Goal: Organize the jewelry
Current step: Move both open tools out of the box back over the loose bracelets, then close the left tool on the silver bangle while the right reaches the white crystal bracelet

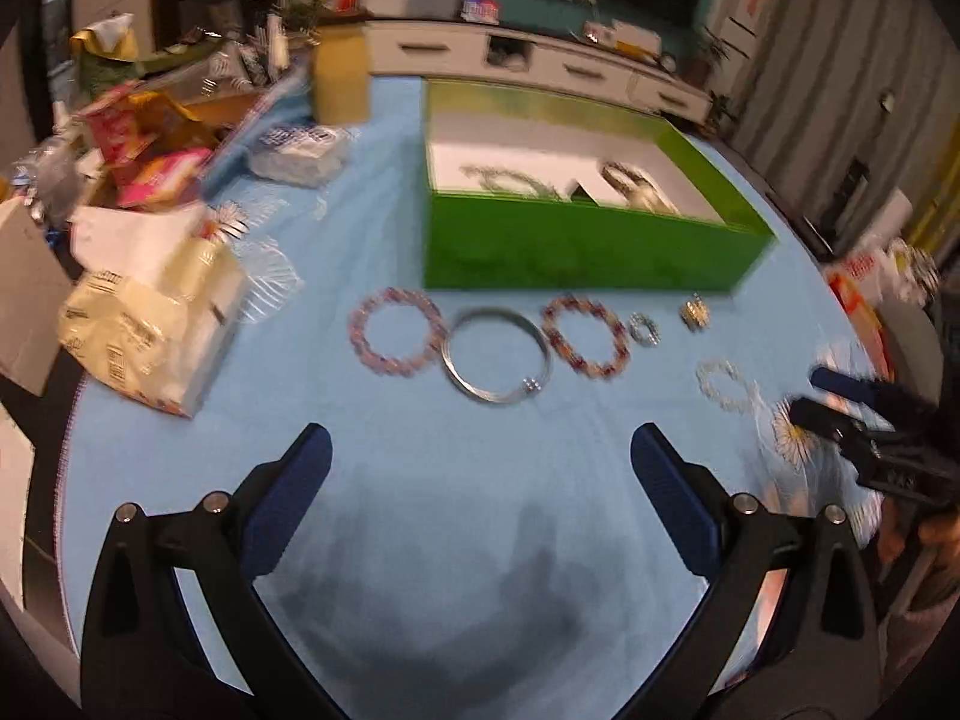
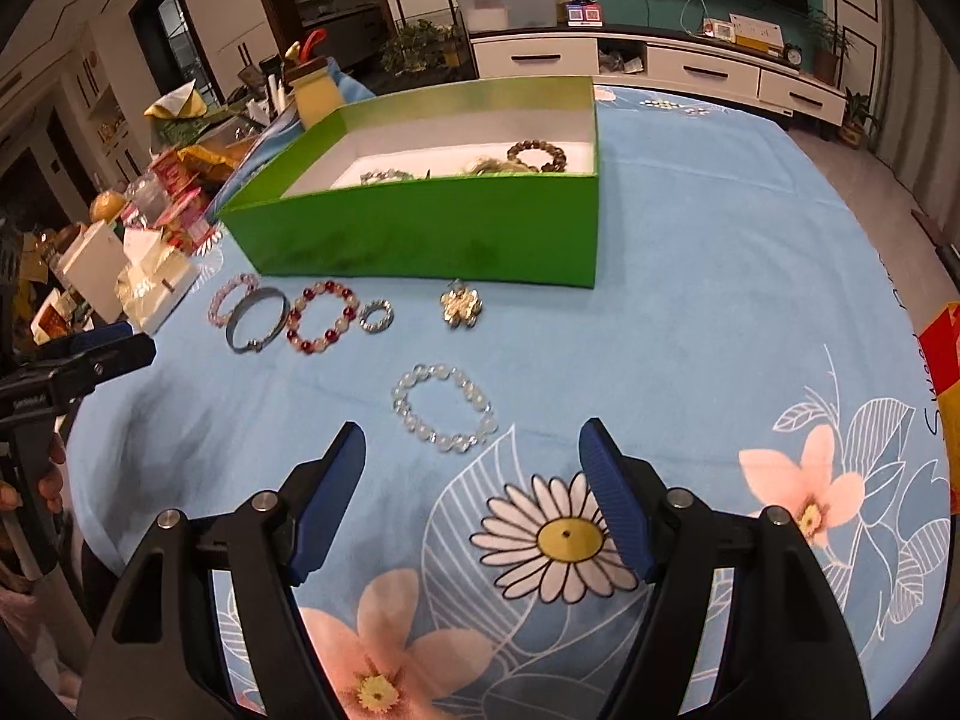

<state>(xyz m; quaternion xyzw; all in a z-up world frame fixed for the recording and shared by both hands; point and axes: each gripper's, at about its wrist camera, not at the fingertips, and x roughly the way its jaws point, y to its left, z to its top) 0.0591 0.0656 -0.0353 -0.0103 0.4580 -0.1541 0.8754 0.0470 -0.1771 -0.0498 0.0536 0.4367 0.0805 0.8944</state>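
Item: clear-bead bracelet (image 2: pixel 444 416), flat on the desk (image 2: pixel 690 312), in front of the green box (image 2: pixel 432 228), nearest my right tool (image 2: pixel 474 480). Loop slightly oval, long axis running left-right; no pointing end. Beyond it, nearer the box: gold brooch (image 2: pixel 460 307), small ring (image 2: pixel 376 316), red-and-white bracelet (image 2: pixel 323 316), silver bangle (image 2: pixel 257 320), pink bracelet (image 2: pixel 231 299). Both tools spread wide, empty; left tool (image 1: pixel 480 480) likewise. Risk, I judge: beads rolling from pads, or cloth bunching into the pinch.
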